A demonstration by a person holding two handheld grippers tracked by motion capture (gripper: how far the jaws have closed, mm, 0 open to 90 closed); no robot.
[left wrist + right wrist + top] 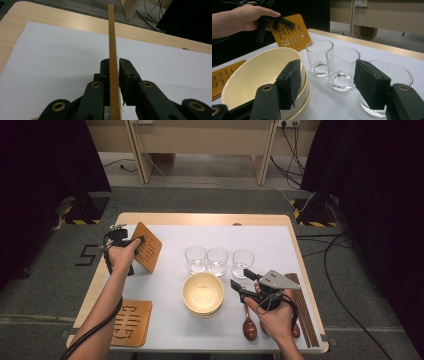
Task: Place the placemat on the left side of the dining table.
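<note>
L gripper [131, 244] at far-left of the surface [210, 219], w/ a wooden coaster [146, 247] between its jaws, lifted & tilted on edge. In the left gripper view the coaster [113, 62] runs edge-on up the middle; one pad lies against it, the other stands a hair off w/ a thin gap, so the grip is loosened, not clenched. In the right gripper view the same coaster [291, 32] hangs above the surface, far-left, the person's hand [239, 18] around the L gripper [279, 21].

R gripper [245, 282] near-right, jaws wide apart, nothing between them, hovering just right of the stacked cream bowls [202, 292]. Three clear glasses [217, 260] in a row just beyond the bowls.

More coasters [131, 322] stacked flat at near-left corner. Two dark wooden spoons [249, 327] lie under the R hand [275, 317]; chopsticks [302, 307] along the right edge. White sheet [170, 285] covers most of the surface.
</note>
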